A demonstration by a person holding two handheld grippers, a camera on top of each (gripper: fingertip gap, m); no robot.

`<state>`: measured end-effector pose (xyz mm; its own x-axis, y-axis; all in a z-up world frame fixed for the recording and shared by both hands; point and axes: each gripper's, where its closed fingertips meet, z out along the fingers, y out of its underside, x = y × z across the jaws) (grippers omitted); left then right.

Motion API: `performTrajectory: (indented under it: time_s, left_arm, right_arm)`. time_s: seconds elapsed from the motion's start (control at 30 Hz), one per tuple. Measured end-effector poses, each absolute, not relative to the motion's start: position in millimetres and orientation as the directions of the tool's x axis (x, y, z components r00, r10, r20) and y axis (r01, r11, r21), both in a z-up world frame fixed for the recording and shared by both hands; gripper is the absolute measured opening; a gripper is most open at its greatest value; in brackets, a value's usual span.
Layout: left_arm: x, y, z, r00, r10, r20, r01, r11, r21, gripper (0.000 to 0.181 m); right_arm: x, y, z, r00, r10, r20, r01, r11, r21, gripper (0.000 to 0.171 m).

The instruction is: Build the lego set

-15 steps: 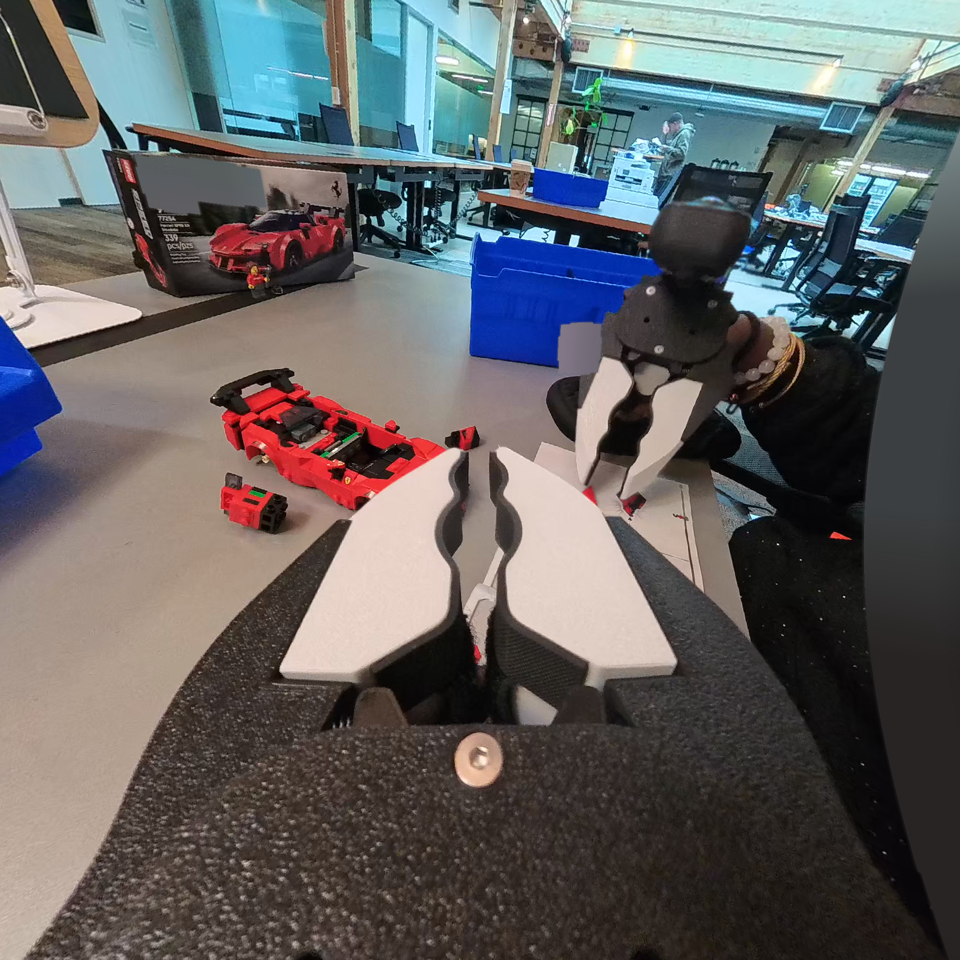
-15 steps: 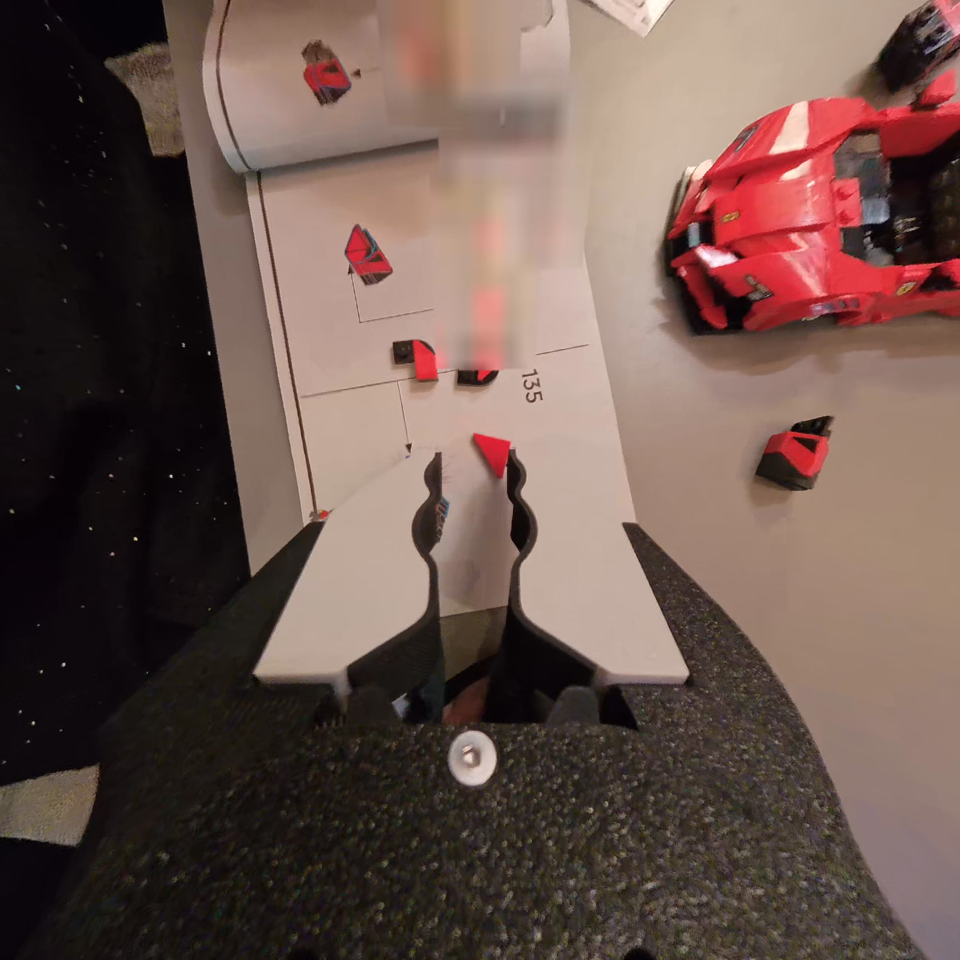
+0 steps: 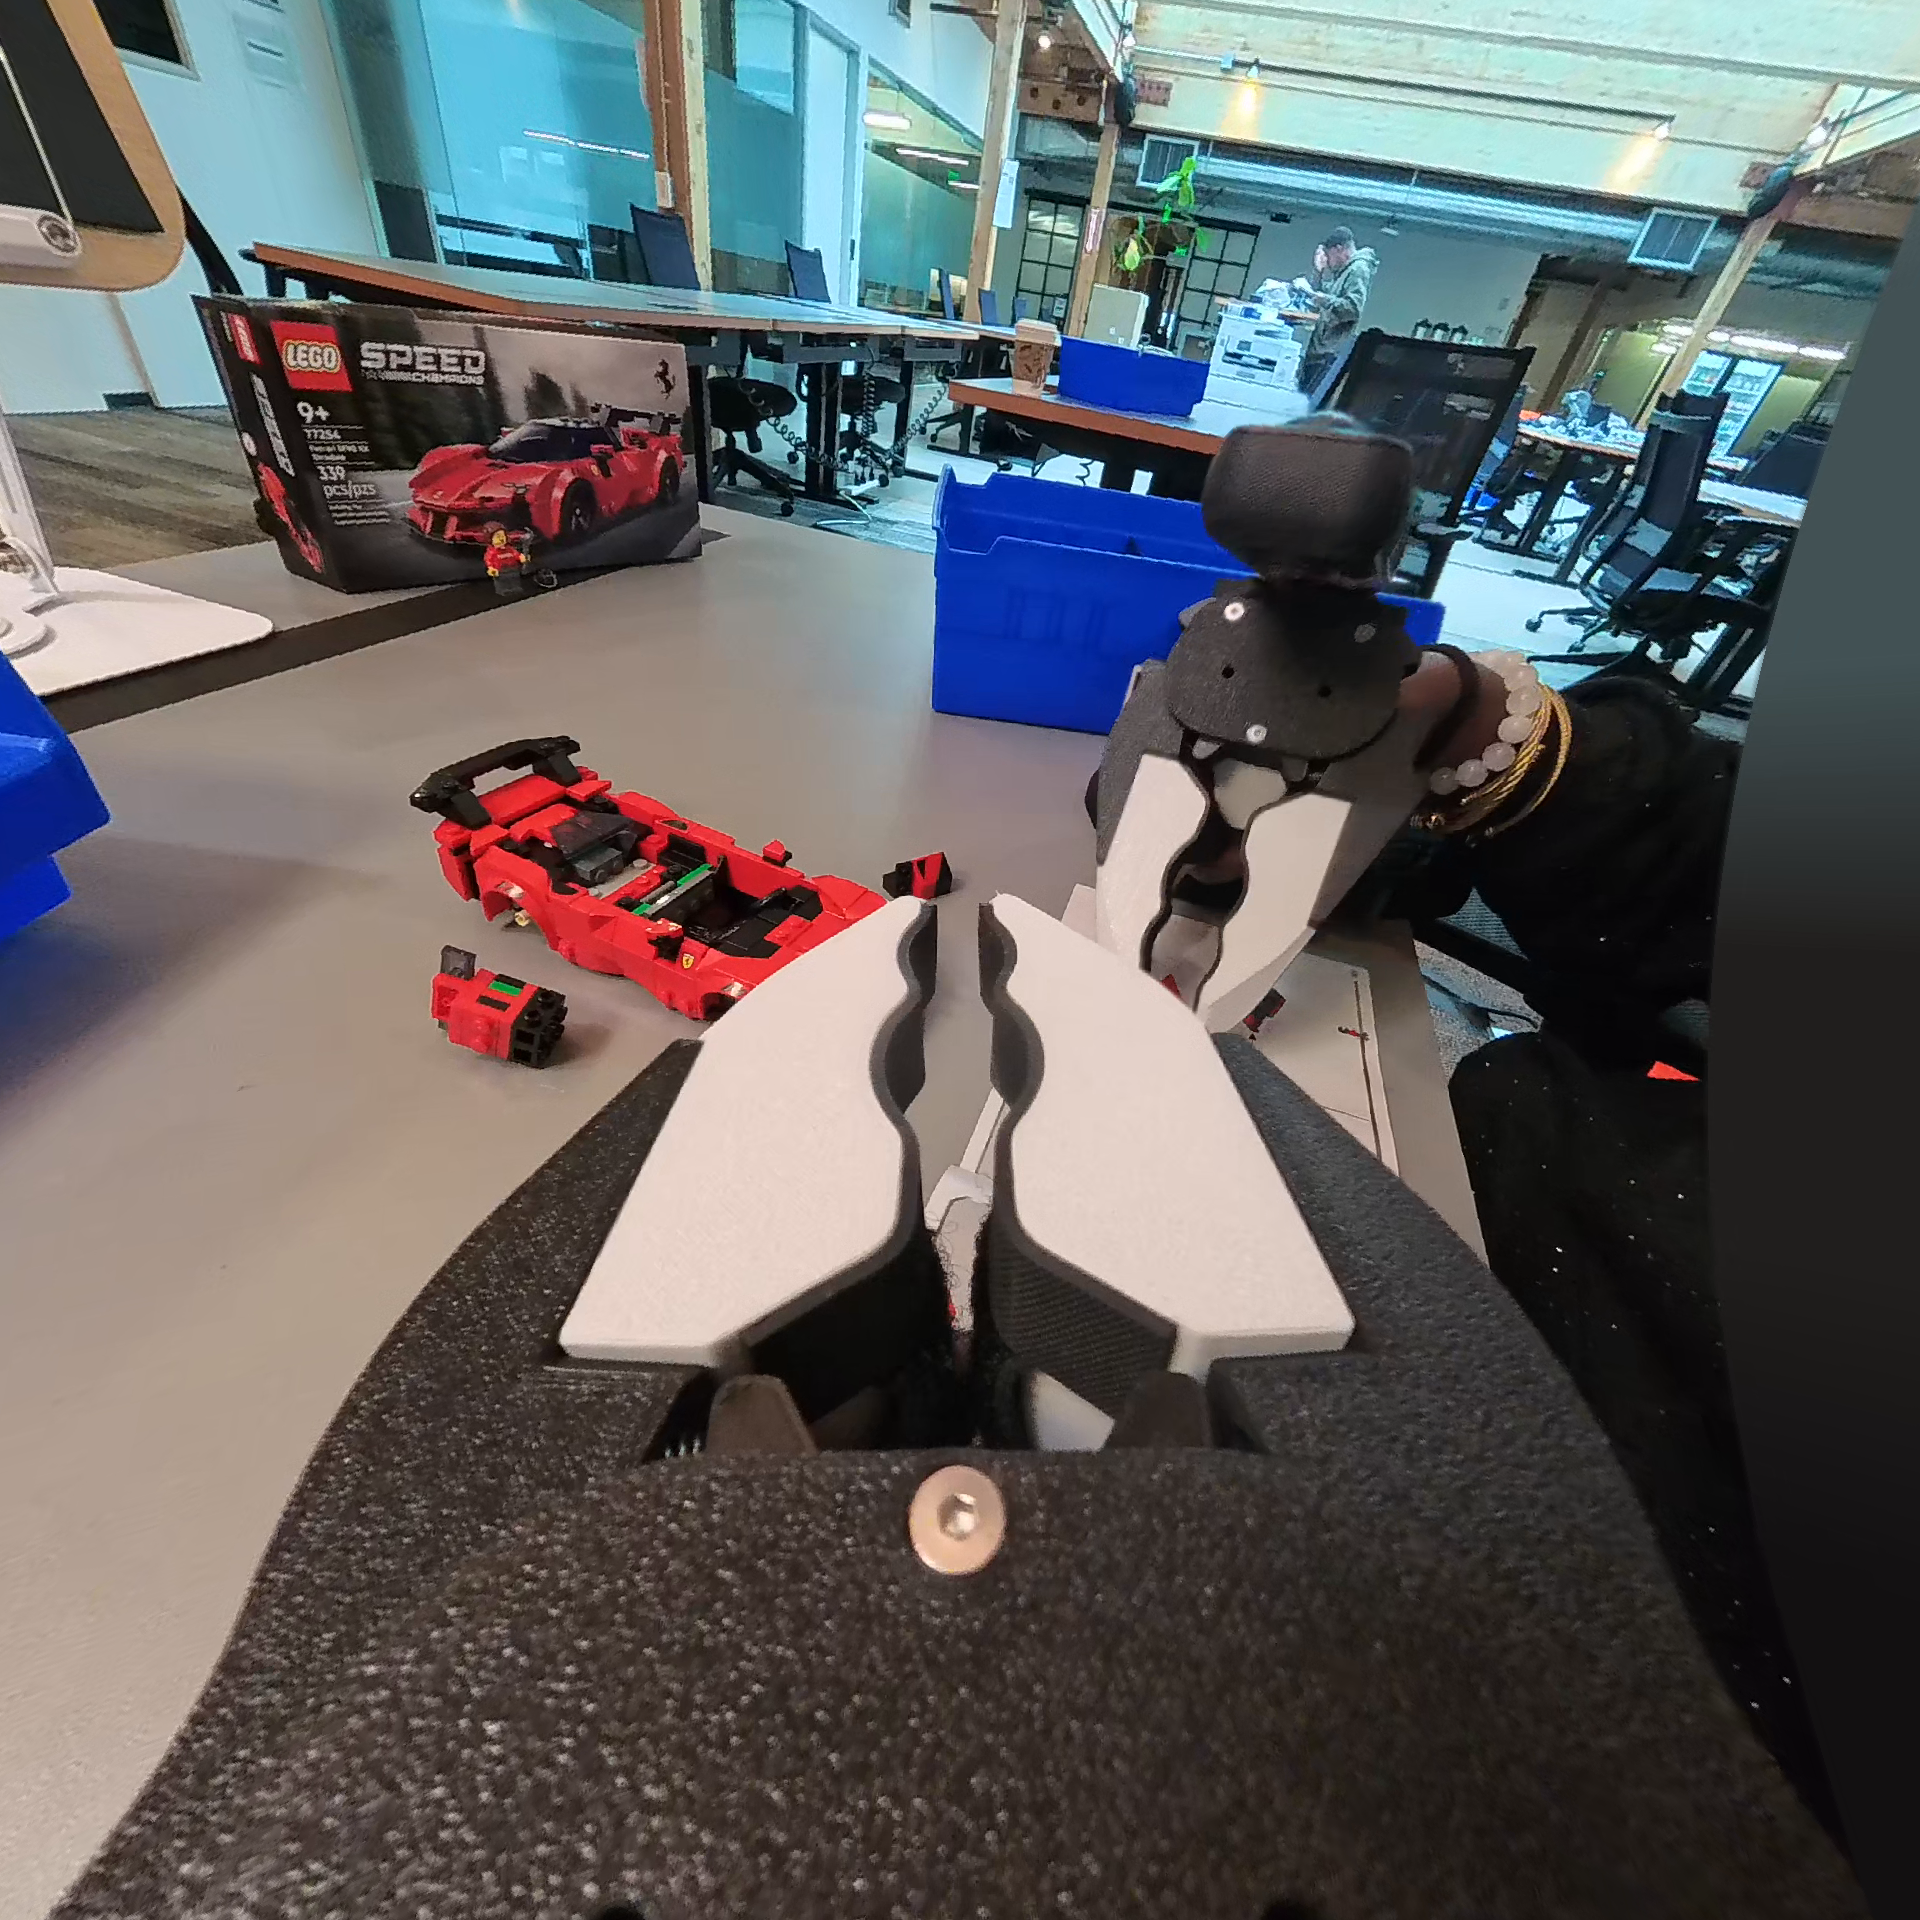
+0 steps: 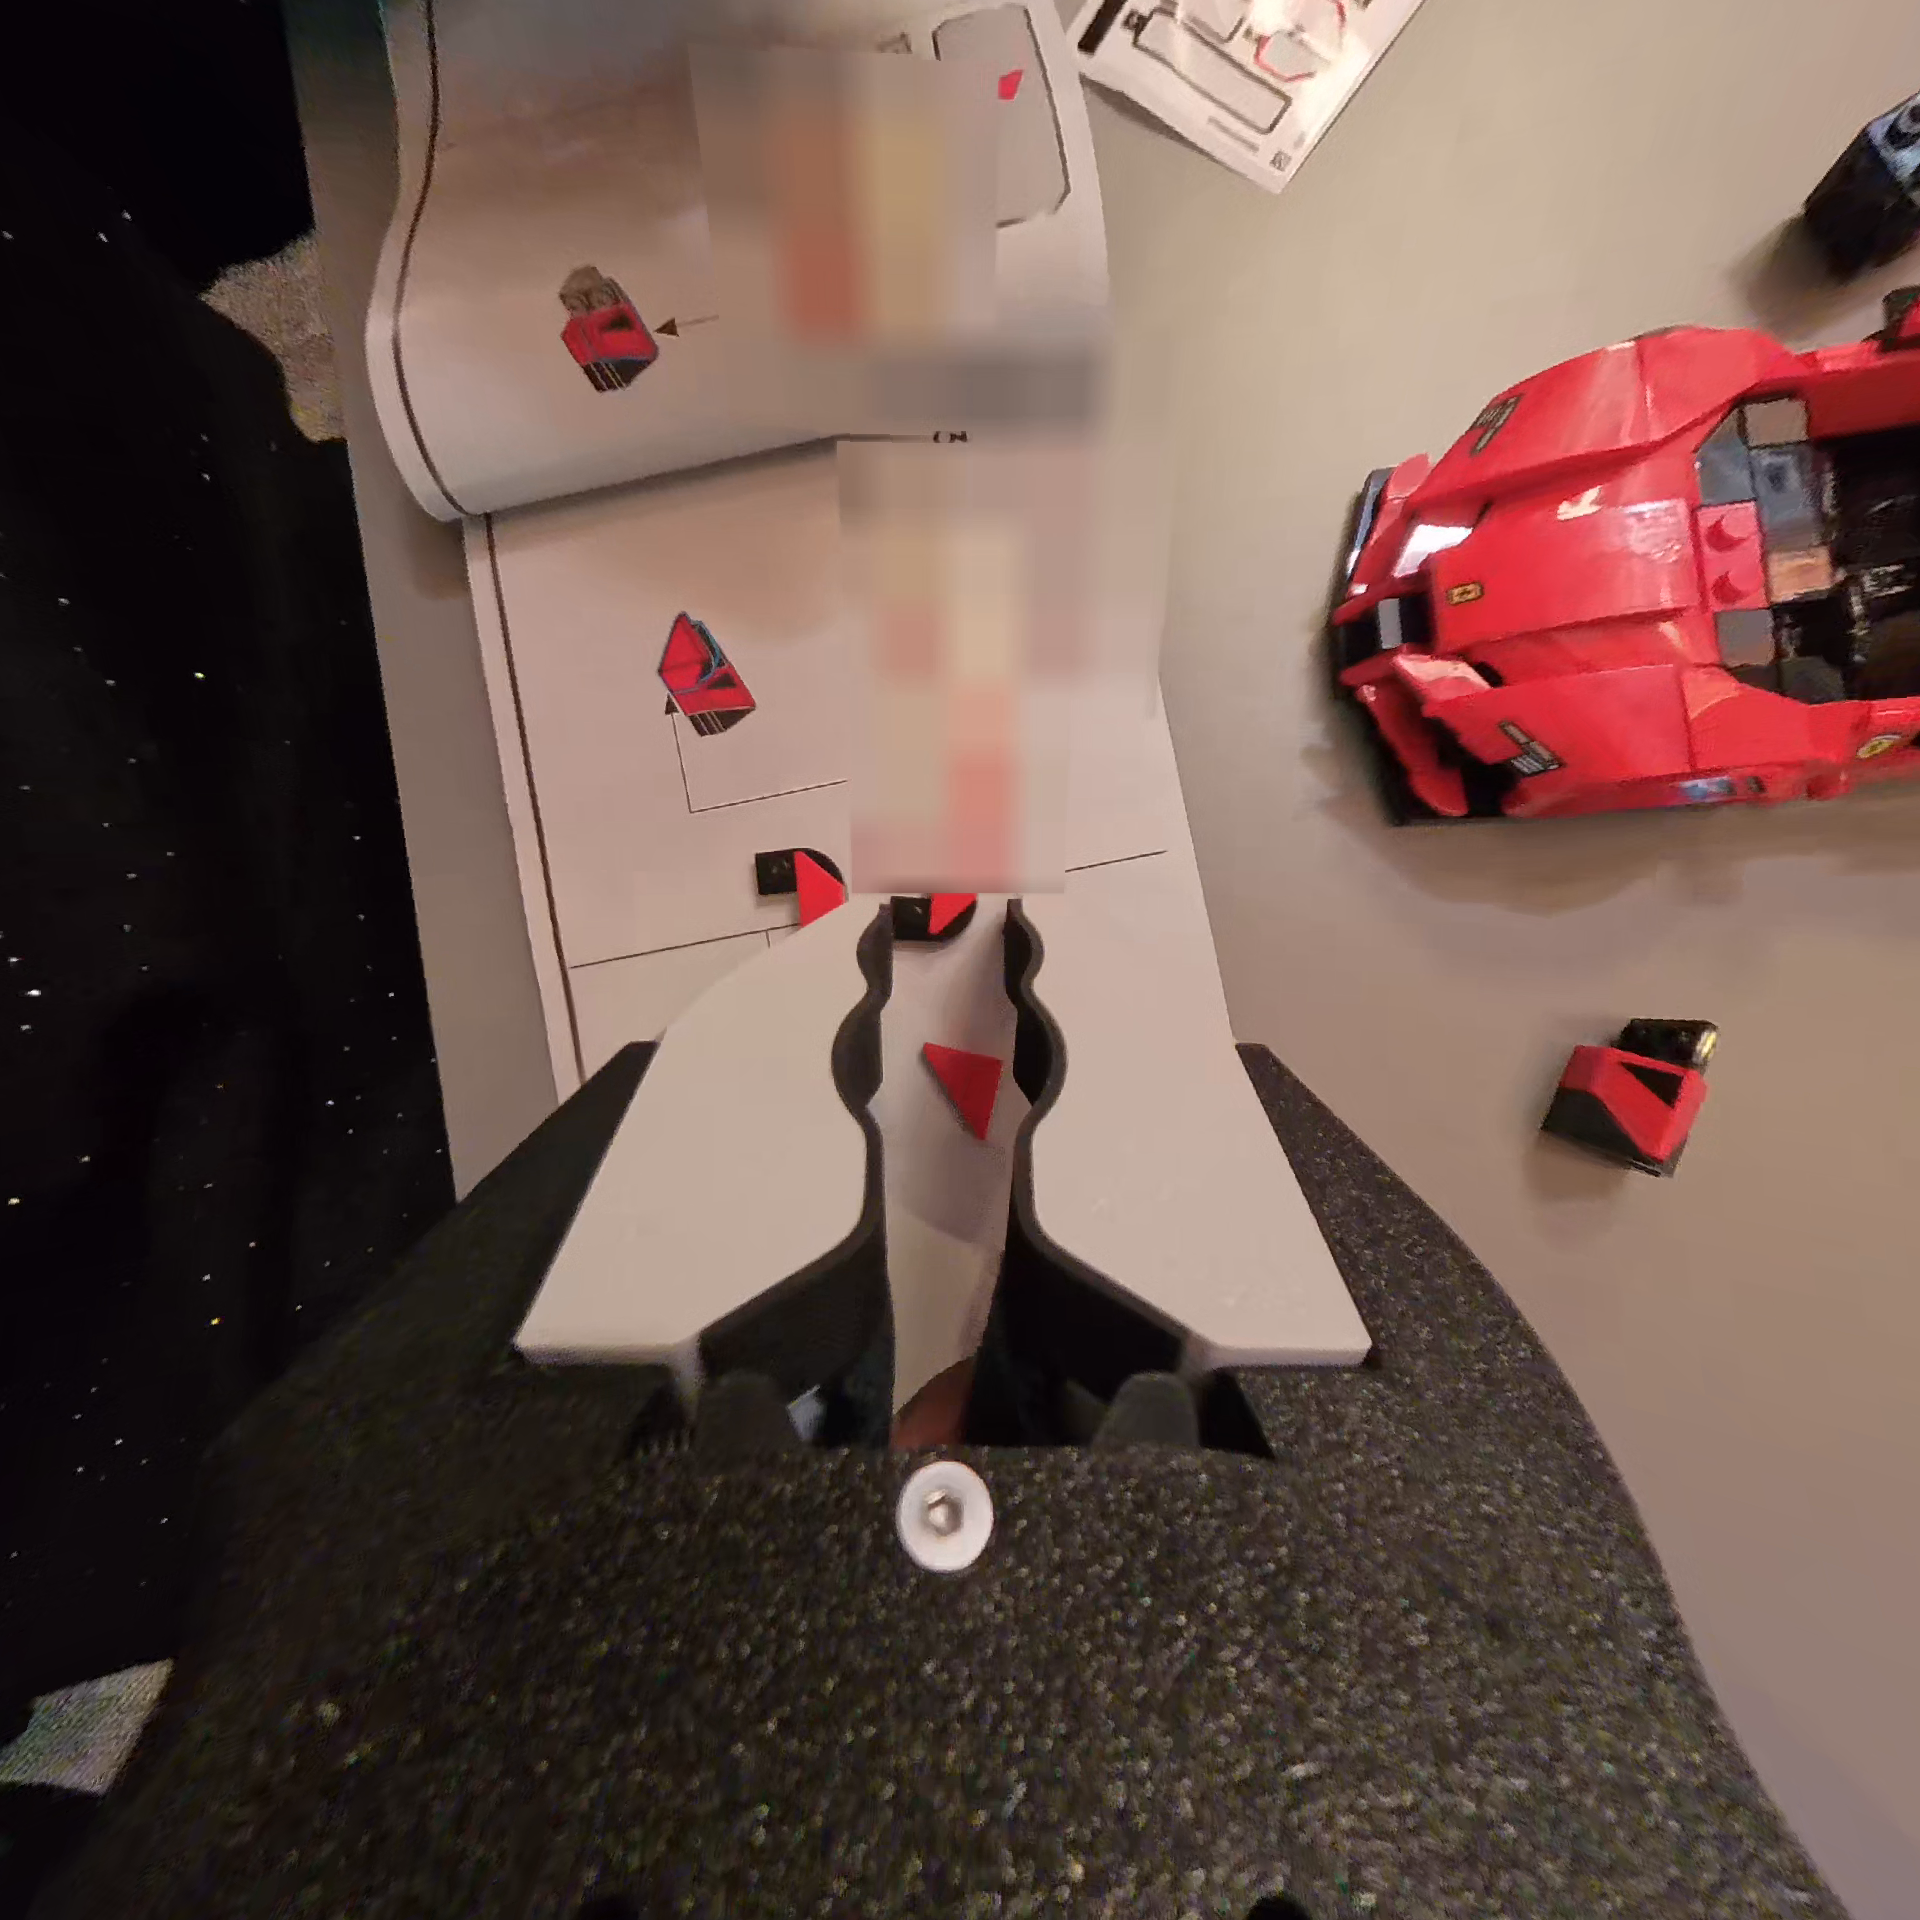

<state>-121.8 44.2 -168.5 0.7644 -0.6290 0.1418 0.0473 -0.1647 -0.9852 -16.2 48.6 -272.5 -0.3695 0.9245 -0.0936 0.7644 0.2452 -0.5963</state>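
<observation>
We hold the right gripper (image 4: 940, 925) above the open manual (image 4: 613, 831), pointing down at the page. Its jaws stand partly open with a clear gap, and they grip nothing. A small red wedge (image 4: 966, 1086) lies loose on the page, framed in that gap, nearer the right finger; we cannot tell whether the finger touches it. Just past the fingertips sit two small black-and-red pieces: one (image 4: 800, 883) to the left of the tips, one (image 4: 930, 916) right at them.

Our left gripper (image 3: 956, 914) hovers over the grey table (image 3: 260, 1195), jaws almost closed with only a thin slit between them, holding nothing. Beyond it we see the right gripper (image 3: 1184, 982) angled down onto the manual (image 3: 1340, 1039) at the table's near edge.

The red car (image 3: 634, 883), part-built with its cabin open, lies on the table left of the manual. A red-and-black block (image 3: 499, 1008) rests just beside the car, and a smaller wedge block (image 3: 920, 873) sits between the car and the manual. The set's box (image 3: 457, 447) stands well behind, and a blue bin (image 3: 1039, 613) stands beyond the right gripper.
</observation>
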Motion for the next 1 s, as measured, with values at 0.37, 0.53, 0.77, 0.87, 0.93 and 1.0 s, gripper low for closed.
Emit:
performTrajectory:
  time_s: [0.37,0.53,0.77,0.87,0.93,1.0]
  left_arm:
    - [-121.2,44.2,-169.0,0.762,-0.63,0.148,0.051,-0.169,-0.984,0.007]
    - [-121.3,44.6,-170.1,0.763,-0.629,0.149,0.049,-0.174,-0.983,0.007]
    - [-120.9,44.9,-171.7,0.76,-0.63,0.158,0.051,-0.185,-0.981,0.007]
    - [-120.9,45.2,-172.7,0.761,-0.629,0.159,0.049,-0.188,-0.981,0.008]
    - [-121.3,45.4,-172.8,0.762,-0.627,0.16,0.051,-0.189,-0.981,0.008]
    - [-121.3,45.4,-172.8,0.762,-0.627,0.162,0.052,-0.19,-0.98,0.008]
  right_arm:
    - [-14.4,99.1,-264.7,-0.244,0.969,-0.028,0.811,0.189,-0.554,0.014]
    - [-8.1,128.2,-270.5,-0.158,0.987,-0.02,0.862,0.128,-0.491,0.014]
    - [-7.2,139.0,-270.2,-0.118,0.993,0.027,0.863,0.116,-0.492,0.022]
    - [-4.1,140.7,-262.7,-0.114,0.991,0.074,0.855,0.136,-0.5,0.024]
    - [-3.7,127.7,-253.5,-0.161,0.984,0.08,0.828,0.179,-0.531,0.024]
    - [-2.0,109.3,-247.3,-0.22,0.972,0.081,0.799,0.227,-0.556,0.022]
